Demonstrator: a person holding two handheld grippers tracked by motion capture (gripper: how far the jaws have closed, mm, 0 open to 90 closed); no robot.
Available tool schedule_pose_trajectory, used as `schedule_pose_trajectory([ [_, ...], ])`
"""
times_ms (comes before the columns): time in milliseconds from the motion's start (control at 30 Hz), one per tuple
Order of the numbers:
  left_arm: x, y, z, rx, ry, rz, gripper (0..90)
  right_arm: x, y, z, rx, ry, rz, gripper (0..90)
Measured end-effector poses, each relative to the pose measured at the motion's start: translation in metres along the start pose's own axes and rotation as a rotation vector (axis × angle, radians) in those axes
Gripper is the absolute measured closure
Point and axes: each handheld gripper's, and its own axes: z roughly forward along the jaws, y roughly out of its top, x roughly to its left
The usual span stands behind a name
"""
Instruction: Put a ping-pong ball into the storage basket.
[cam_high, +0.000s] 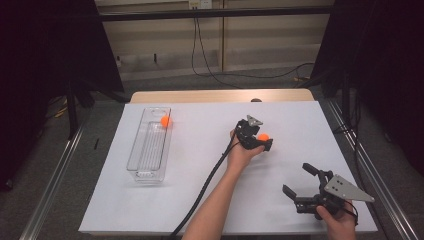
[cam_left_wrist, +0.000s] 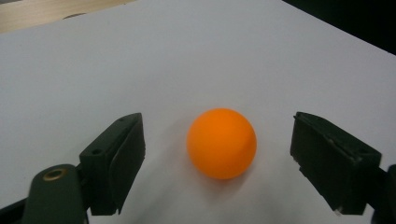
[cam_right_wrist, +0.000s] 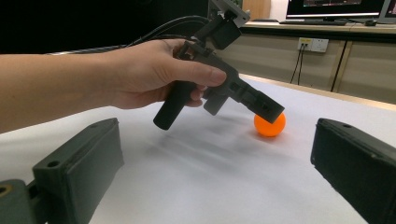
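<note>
Fingers (cam_left_wrist: 116, 158) of the left gripper (cam_left_wrist: 219, 163) stand spread to either side of the orange ball (cam_left_wrist: 222, 143), clear of it on both flanks; nothing is pinched. The ball rests on the white table sheet (cam_left_wrist: 140, 70), centred in the gap and level with the fingertips, so closing should suffice. Being round, it offers no preferred grasp axis. The right gripper (cam_high: 299, 181), fingers likewise spread and empty, rests well apart, nearer the person. A second orange ball (cam_high: 165, 121) sits in the clear bin (cam_high: 138, 170), far beyond the left finger's outer side.
</note>
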Motion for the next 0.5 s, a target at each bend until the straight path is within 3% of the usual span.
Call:
schedule_pose_trajectory([
  [500, -0.001, -0.001, 0.015, 0.078, 0.017, -0.002, 38.7, -0.001, 0.0, -0.001, -0.002, 0.001, 0.004, 2.2],
])
